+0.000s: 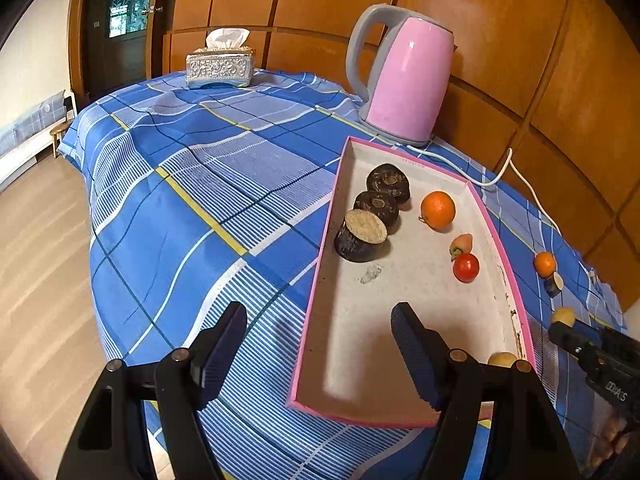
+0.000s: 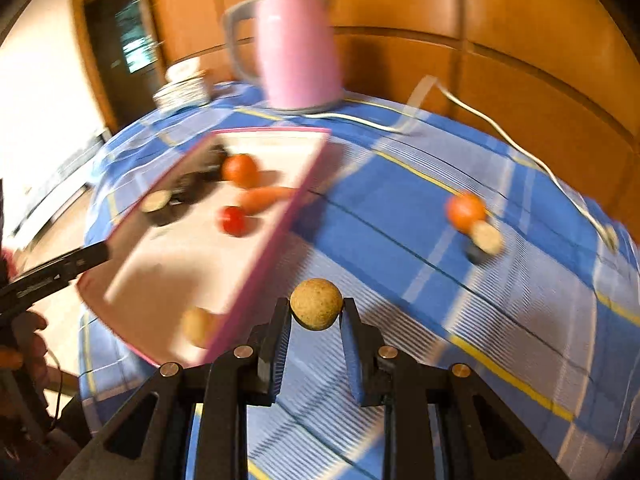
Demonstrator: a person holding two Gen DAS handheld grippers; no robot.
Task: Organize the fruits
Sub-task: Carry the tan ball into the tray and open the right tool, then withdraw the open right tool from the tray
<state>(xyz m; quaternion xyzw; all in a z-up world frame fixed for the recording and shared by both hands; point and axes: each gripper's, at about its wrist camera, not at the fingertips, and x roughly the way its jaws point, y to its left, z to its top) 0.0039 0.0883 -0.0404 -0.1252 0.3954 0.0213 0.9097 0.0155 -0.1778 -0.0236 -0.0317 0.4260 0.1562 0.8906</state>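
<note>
While I carry: right gripper (image 2: 316, 312) fingers pinch round brown fruit (image 2: 316, 303), so it won't drop.
Going to: pink tray (image 2: 276, 216) w/ other fruits.
Left gripper (image 1: 320, 332): fingers spread, nothing held, over tray edge.
Left out: orange (image 2: 466, 212) on tabletop.

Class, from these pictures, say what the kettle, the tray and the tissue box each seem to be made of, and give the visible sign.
Kettle: likely glossy pink plastic or coated metal, since light glints on its smooth body; grey handle looks matte plastic.
Tray: probably cardboard, with thin pink walls and a dull, stained white floor.
Tissue box: silvery embossed surface, metal or metallised plastic; cannot tell which.
</note>
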